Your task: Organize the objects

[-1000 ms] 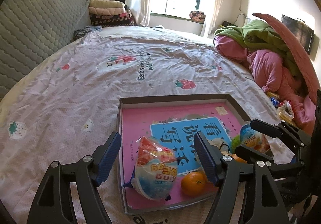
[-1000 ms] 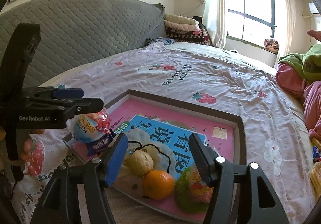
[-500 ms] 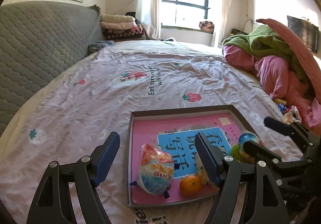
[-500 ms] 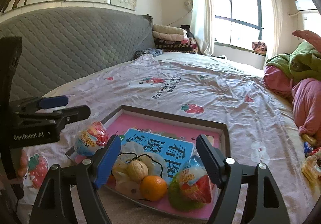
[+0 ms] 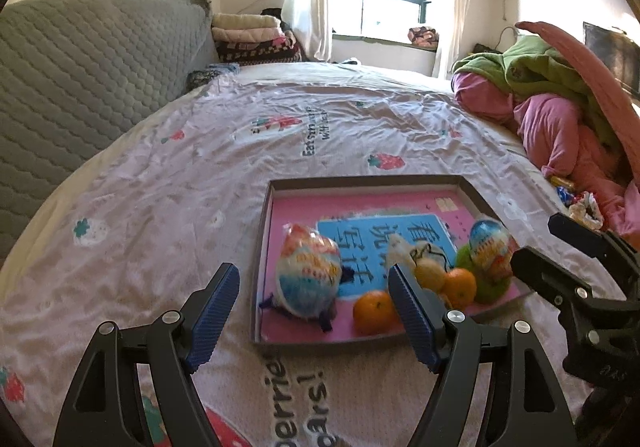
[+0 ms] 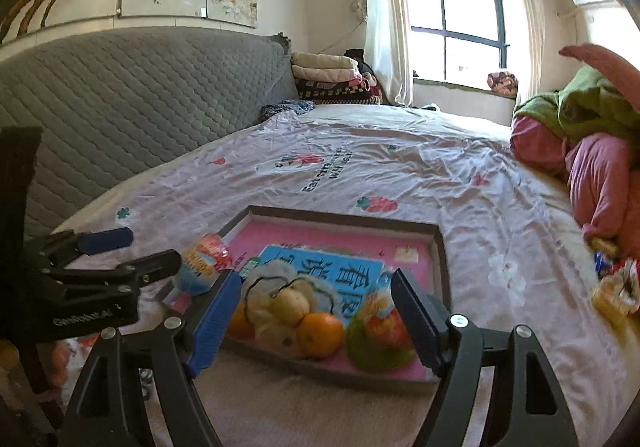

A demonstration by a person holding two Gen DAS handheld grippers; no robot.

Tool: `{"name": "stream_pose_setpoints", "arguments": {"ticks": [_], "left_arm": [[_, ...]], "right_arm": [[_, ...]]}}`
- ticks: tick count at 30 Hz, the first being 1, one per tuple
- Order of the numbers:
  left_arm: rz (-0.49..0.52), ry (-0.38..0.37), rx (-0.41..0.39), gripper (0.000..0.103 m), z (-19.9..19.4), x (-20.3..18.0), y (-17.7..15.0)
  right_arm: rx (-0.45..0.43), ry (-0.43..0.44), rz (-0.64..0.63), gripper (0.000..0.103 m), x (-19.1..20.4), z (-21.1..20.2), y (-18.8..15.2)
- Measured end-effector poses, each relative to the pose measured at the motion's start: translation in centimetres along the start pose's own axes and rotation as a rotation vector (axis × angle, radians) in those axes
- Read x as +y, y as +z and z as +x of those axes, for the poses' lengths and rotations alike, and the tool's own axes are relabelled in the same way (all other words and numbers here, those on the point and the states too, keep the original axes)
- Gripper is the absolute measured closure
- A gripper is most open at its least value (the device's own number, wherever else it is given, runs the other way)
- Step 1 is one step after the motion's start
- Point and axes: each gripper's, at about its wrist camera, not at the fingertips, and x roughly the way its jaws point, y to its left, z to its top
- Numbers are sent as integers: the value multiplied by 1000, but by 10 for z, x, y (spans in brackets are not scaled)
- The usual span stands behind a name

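Observation:
A shallow brown tray (image 5: 360, 181) with a pink and blue book cover inside lies on the bed; it also shows in the right wrist view (image 6: 340, 216). In it are a snack bag (image 5: 310, 277), a second snack bag (image 5: 489, 247) on a green fruit (image 5: 494, 286), two oranges (image 5: 374, 311) (image 5: 460, 287), and a walnut (image 5: 430, 275) on a white mesh bag (image 6: 280, 289). My left gripper (image 5: 310, 313) is open and empty, held just in front of the tray. My right gripper (image 6: 316, 321) is open and empty, near the tray's front edge.
The bed sheet (image 5: 200, 187) has strawberry prints. A grey quilted headboard (image 5: 80, 79) stands at the left. Pink and green bedding (image 5: 560, 107) is piled at the right, with small wrapped snacks (image 5: 582, 207) beside it. Folded blankets (image 5: 252, 35) lie at the far end.
Both grippers have pulled back and up from the tray, so the tray looks smaller and farther away. Both stay open. The second snack bag now rests on the green fruit.

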Motion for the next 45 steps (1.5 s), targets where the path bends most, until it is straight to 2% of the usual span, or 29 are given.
{"name": "stream_pose_setpoints", "arguments": {"ticks": [9, 14, 23, 45], "left_arm": [[4, -16, 19, 25, -14, -6, -22], [-1, -41, 41, 25, -20, -8, -29], [-3, -49, 58, 25, -29, -12, -45], [4, -9, 48, 25, -31, -9, -63]], "right_arm": [[8, -36, 40, 26, 1, -17, -13], [28, -75, 9, 26, 9, -20, -26], [61, -64, 5, 26, 19, -26, -40], [41, -61, 7, 26, 20, -42, -49]]}}
